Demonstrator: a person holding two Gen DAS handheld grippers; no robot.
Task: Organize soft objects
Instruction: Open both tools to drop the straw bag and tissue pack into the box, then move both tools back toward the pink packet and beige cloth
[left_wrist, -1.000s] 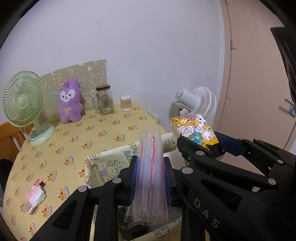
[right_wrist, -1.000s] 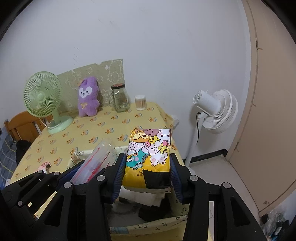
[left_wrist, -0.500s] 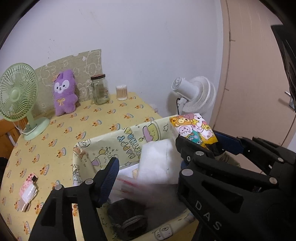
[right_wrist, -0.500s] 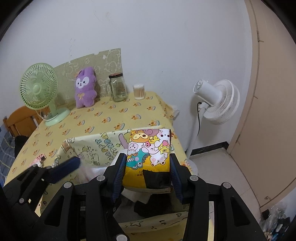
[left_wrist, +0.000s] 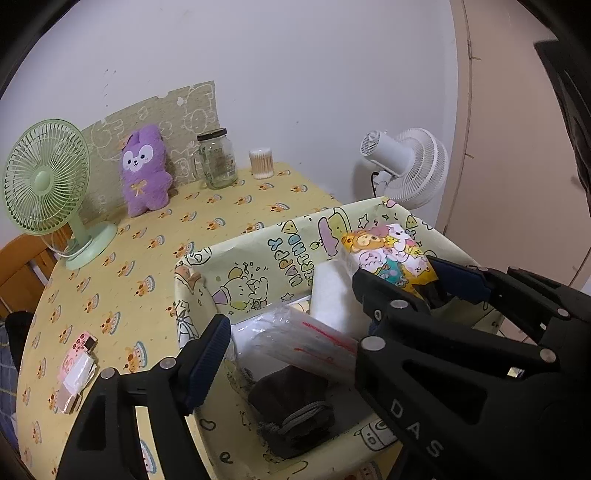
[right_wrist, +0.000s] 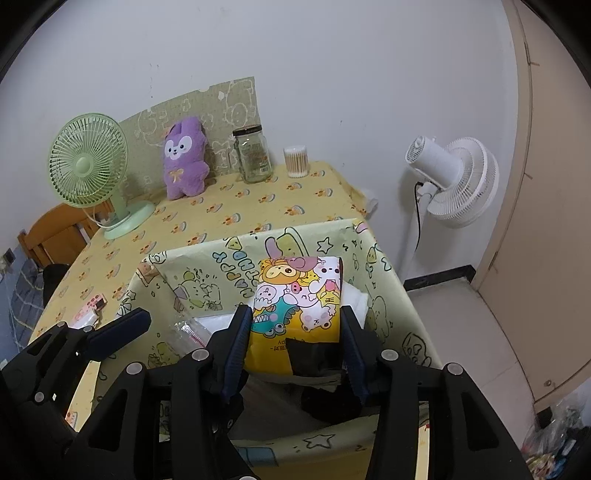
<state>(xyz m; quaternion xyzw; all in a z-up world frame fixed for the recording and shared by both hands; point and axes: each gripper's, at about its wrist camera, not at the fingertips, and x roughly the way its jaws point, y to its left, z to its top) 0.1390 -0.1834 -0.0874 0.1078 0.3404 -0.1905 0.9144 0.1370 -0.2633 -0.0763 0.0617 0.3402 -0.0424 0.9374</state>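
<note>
The left gripper (left_wrist: 288, 332), marked "DAS", has just spread wide above the clear bag (left_wrist: 310, 341) lying in the box (right_wrist: 207, 273) printed "HAPPY", while at right the right gripper (right_wrist: 295, 332), easing slightly, pinches the cartoon packet (right_wrist: 295, 295) over it.

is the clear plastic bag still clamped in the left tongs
No, the clear plastic bag lies loose in the box between the open left tongs.
</note>
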